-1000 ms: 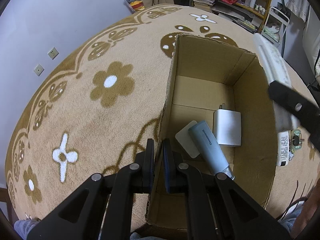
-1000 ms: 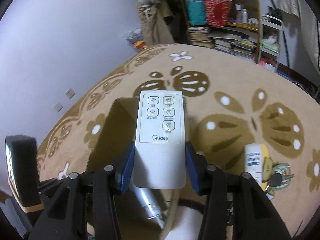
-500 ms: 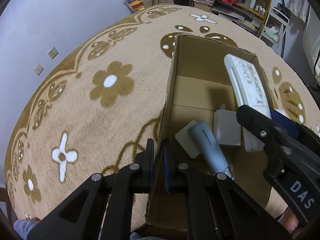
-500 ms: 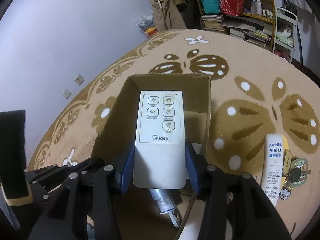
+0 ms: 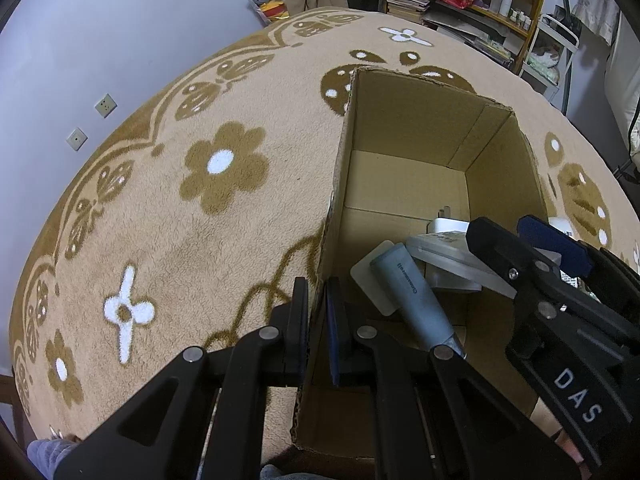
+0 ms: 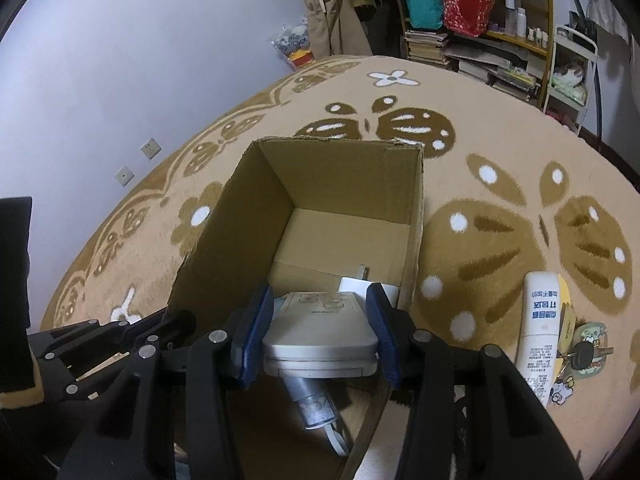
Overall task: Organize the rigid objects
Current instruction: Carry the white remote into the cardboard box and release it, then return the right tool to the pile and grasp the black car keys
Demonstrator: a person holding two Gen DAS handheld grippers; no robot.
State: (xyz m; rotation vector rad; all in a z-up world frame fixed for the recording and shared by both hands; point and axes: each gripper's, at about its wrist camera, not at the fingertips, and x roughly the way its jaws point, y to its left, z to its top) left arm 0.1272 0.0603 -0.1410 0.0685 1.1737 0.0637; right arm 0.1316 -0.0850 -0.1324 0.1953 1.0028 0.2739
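An open cardboard box (image 5: 500, 168) (image 6: 256, 208) stands on the patterned carpet. My left gripper (image 5: 318, 292) is shut on the box's left wall. My right gripper (image 6: 318, 300) (image 5: 532, 236) is inside the box, jaws around a white remote control (image 6: 320, 332) (image 5: 452, 256) that lies nearly flat and low over the contents. Under it lie a grey-blue cylindrical device (image 5: 412, 292) (image 6: 312, 400), a white charger (image 5: 448, 226) (image 6: 354, 284) and a thin white card (image 5: 374, 280).
A white tube (image 6: 538, 328), a yellow card and a key bunch (image 6: 582, 354) lie on the carpet right of the box. Shelves with books and bags (image 6: 464, 4) stand at the far edge. A wall with sockets (image 5: 105, 105) is at left.
My right gripper has carried the remote from above the box's right rim down into the box, tipping it from upright to nearly flat. The left gripper and box have stayed still.
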